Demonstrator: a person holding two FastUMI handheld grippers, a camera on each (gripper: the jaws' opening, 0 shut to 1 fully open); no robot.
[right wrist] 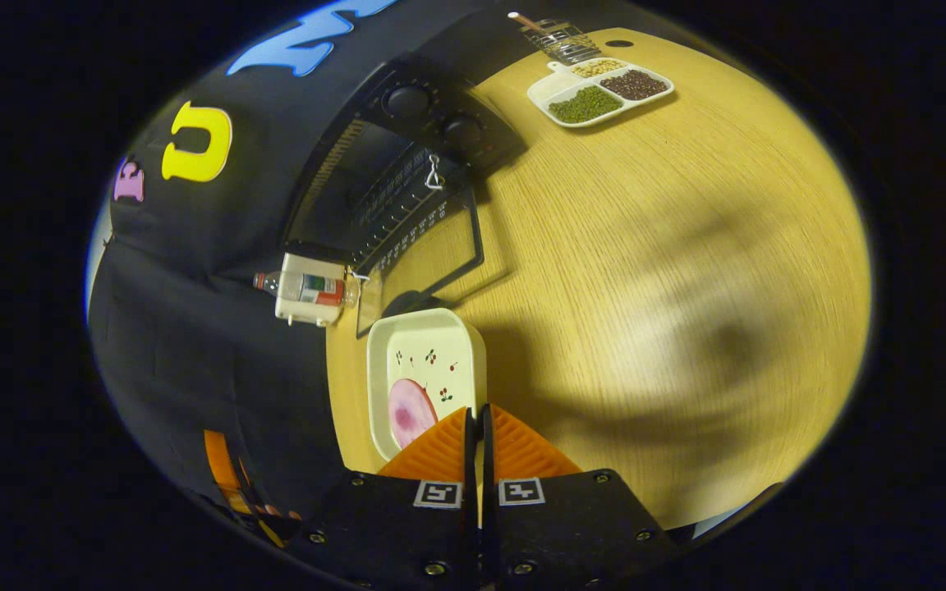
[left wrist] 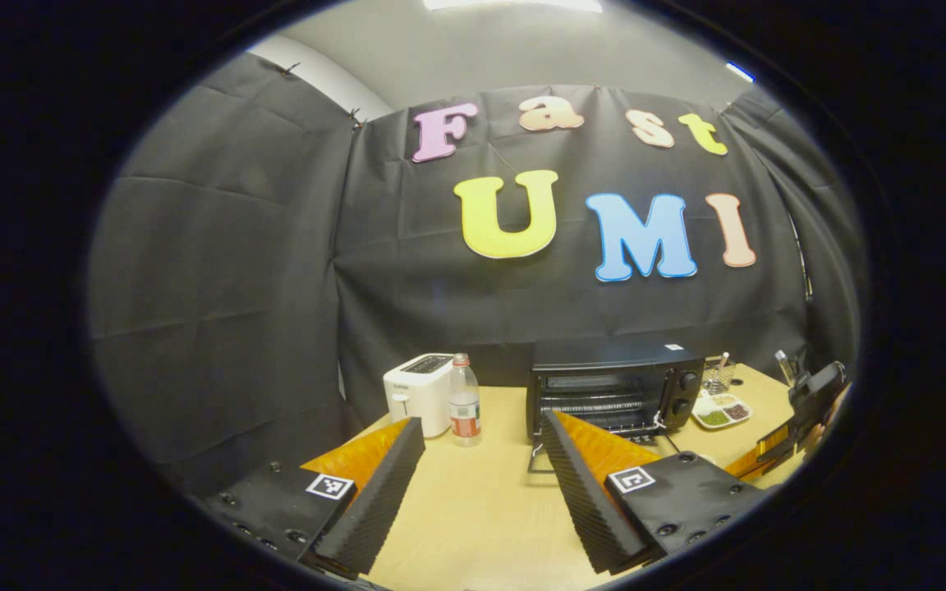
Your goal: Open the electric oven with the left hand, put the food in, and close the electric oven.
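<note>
Right gripper view: right gripper (right wrist: 477, 427) pinches the dish (right wrist: 428, 369) rim.

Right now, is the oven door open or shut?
Open. The oven door hangs down flat onto the table, and the bare wire rack inside shows.

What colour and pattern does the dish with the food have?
The dish is cream-white with small red cherry-like motifs, clearest in the right gripper view.

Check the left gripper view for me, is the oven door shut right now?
No. The oven door hangs folded down in front of it, leaving the wire rack inside exposed.
</note>
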